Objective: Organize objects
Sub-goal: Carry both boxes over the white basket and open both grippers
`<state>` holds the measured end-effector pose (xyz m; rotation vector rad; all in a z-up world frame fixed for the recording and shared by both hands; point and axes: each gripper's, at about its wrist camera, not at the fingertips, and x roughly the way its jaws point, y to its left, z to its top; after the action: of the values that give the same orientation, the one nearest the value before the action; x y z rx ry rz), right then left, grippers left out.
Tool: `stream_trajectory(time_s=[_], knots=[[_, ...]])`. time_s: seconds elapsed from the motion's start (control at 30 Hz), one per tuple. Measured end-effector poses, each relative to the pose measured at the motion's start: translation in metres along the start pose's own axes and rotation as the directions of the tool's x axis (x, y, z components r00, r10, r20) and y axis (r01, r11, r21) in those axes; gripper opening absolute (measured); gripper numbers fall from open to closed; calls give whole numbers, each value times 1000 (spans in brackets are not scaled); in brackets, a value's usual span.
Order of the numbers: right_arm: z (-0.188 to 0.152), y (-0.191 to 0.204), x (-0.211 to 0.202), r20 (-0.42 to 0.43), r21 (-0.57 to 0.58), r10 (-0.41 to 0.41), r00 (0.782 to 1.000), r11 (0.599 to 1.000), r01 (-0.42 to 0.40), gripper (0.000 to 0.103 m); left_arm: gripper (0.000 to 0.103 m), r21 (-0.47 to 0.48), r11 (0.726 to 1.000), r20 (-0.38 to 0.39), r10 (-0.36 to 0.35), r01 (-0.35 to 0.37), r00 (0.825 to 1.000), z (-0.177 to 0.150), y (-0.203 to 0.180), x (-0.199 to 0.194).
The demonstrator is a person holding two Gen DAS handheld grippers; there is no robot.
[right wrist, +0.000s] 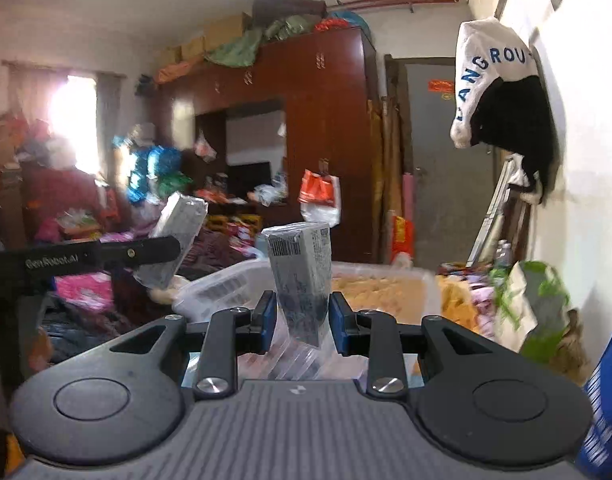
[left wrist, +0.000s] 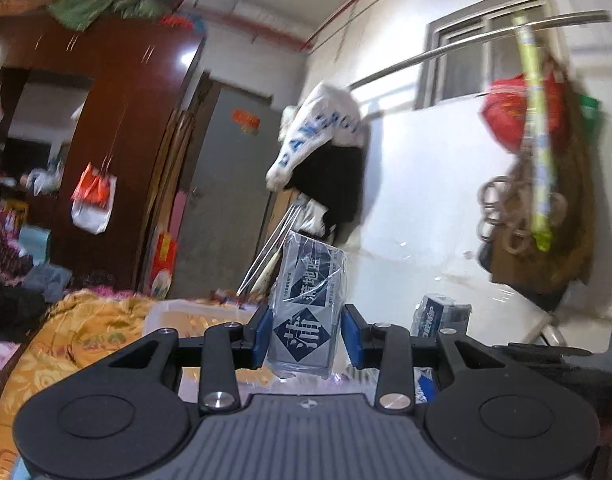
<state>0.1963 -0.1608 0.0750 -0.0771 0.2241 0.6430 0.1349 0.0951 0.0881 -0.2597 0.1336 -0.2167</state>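
Note:
My left gripper (left wrist: pixel 308 334) is shut on a silver and navy tissue pack (left wrist: pixel 306 300) wrapped in clear film, held upright between the blue pads above the bed. My right gripper (right wrist: pixel 300 320) is shut on a second grey pack (right wrist: pixel 300 272), its barcode end up and leaning slightly left. In the right wrist view the left gripper (right wrist: pixel 166 252) shows at the left with its pack (right wrist: pixel 180 224) tilted. A clear plastic bin (right wrist: pixel 222 286) stands just beyond both grippers, also seen as the bin (left wrist: pixel 178 316) in the left wrist view. Another tissue pack (left wrist: pixel 440 314) lies to the right.
An orange quilt (left wrist: pixel 78 332) covers the bed. A dark red wardrobe (right wrist: pixel 326 120) and a grey door (right wrist: pixel 446 168) stand behind. A white and black garment (left wrist: pixel 326 152) hangs on the wall, with bags (left wrist: pixel 538 208) further right. A green and white bag (right wrist: pixel 534 304) sits at the right.

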Motion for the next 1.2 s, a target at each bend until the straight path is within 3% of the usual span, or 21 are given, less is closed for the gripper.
stream_trajectory(time_s=[0.13, 0.27, 0.3, 0.33, 0.37, 0.43, 0.5, 0.6, 0.7, 0.8, 0.87, 1.07, 1.2], knots=[[25, -10, 43, -76, 15, -11, 997, 1000, 13, 32, 41, 19, 998, -123, 65, -63, 990, 26, 7, 52], [24, -8, 66, -108, -13, -29, 994, 1000, 27, 34, 42, -4, 994, -201, 104, -107, 974, 29, 20, 80], [20, -7, 69, -108, -20, -27, 994, 999, 25, 40, 48, -12, 993, -196, 113, -118, 974, 27, 25, 82], [17, -5, 71, -111, -25, -39, 993, 999, 36, 57, 59, -8, 991, -196, 126, -130, 973, 24, 28, 87], [14, -4, 68, -103, -32, -58, 993, 998, 55, 64, 82, -2, 990, -211, 136, -140, 968, 21, 31, 90], [7, -1, 52, -72, -35, -47, 996, 998, 44, 87, 84, 20, 990, -214, 142, -141, 966, 11, 37, 87], [-6, -2, 24, -27, -17, -26, 999, 1000, 25, 103, 84, 23, 994, -212, 112, -109, 971, 3, 42, 72], [-40, -6, -15, 8, 32, -41, 999, 999, 41, 103, 86, -17, 999, -214, 44, -48, 976, -23, 46, 30], [-80, -11, -34, -44, 83, -26, 999, 996, 30, 103, 92, 51, 998, -201, 56, -46, 978, -57, 26, -13], [-105, -21, -32, -121, 156, -18, 992, 987, 36, 103, 92, 5, 999, -182, -47, 48, 982, -84, 12, -50], [-114, -28, -33, -119, 193, -11, 993, 981, 34, 103, 92, -19, 996, -174, -94, 92, 980, -103, 4, -67], [-117, -43, -26, -150, 249, 4, 989, 968, 33, 103, 92, 127, 981, -275, -104, 143, 956, -144, -22, -76], [-126, -42, -29, -158, 276, 49, 986, 961, -3, 103, 92, 132, 971, -312, -150, 199, 938, -157, -25, -69]])
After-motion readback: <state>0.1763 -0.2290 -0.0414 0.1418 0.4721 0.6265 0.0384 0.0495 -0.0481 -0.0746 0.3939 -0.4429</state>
